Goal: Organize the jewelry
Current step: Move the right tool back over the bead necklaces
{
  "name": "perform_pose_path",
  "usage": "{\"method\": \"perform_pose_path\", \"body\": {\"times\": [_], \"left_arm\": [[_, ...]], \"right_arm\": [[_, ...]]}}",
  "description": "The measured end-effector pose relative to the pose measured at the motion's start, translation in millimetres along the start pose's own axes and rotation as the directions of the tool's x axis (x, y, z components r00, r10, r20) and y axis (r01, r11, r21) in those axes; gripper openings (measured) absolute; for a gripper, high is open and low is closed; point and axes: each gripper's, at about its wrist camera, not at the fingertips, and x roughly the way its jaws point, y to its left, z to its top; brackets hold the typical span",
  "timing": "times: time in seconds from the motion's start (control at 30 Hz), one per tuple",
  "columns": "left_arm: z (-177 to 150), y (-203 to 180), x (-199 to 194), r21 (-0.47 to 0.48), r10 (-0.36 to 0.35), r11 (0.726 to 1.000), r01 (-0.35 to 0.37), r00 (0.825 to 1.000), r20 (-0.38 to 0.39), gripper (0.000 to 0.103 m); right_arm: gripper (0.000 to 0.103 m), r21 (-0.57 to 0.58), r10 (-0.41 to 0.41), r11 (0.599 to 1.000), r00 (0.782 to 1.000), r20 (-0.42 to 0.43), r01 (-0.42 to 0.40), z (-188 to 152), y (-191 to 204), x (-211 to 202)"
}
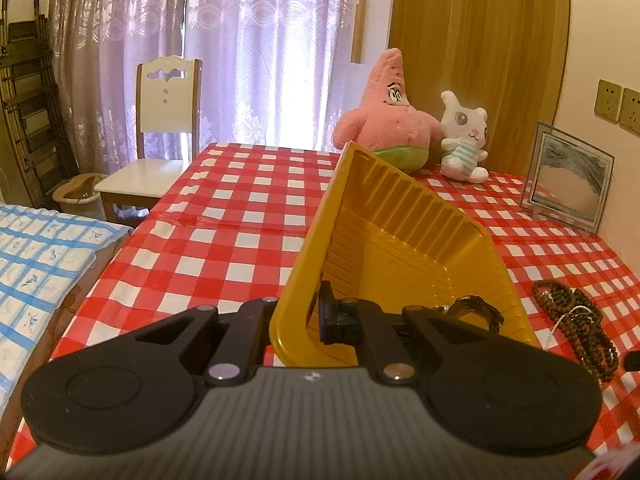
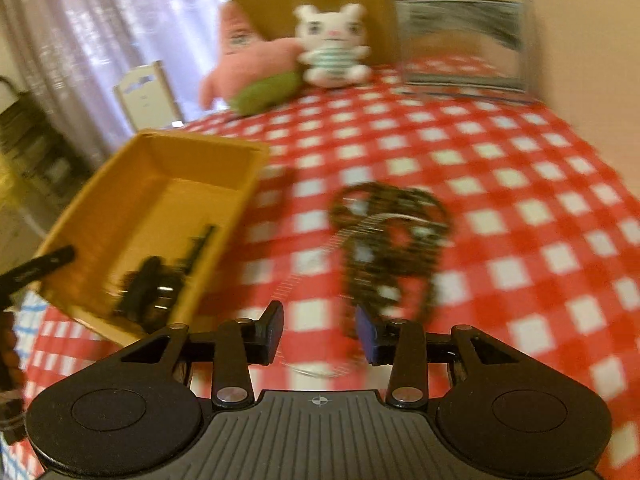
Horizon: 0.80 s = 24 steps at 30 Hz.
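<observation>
Yellow tray [image 1: 400, 220] is clamped at its rim by left gripper [image 1: 296, 320], right gripper [image 2: 320, 332] is held part-open & empty near limp, tangle-prone bead strands [image 2: 384, 240], prob. best pinched mid-bunch at frame centre.

Two plush toys [image 1: 404, 120] flank a glass frame [image 1: 568, 176] on checkered tablecloth [image 1: 224, 220].

The rectangular yellow plastic tray [image 1: 404, 236] is smooth and slightly glossy, with ribbed walls. The red-and-white checked tablecloth [image 1: 240, 236] looks like glossy, wipe-clean plastic sheet over the table. The dark brown beaded strands [image 2: 384, 240] appear matt, crossed by a fine shiny metal chain [image 1: 560, 322].
</observation>
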Motion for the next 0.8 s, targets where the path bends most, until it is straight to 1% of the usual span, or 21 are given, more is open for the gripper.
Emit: {"method": "perform_pose_path", "body": {"times": [0.13,0.3,0.5,0.8], "left_arm": [[-1,1,1,-0.022,0.013,1.0,-0.013,1.0,-0.005,0.007],[-2,-1,3,-0.037,0.035,0.999,-0.035,0.999,-0.005,0.008],[-3,-4,2,-0.04,0.06,0.997,-0.06,0.998,0.005,0.009],[-3,-6,1,-0.052,0.076,0.996,-0.075,0.997,0.006,0.009]], "right_arm": [[0.041,0.021,-0.043,0.999,0.999,-0.008,0.044,-4,-27,-11],[0.041,0.001,-0.061,0.998,0.998,-0.013,0.061,-4,-42,-17],[0.041,-0.055,-0.046,0.998,0.999,-0.026,0.044,0,-50,-10],[0.04,-0.13,-0.017,0.991,0.999,-0.033,0.013,16,-48,12]]}}
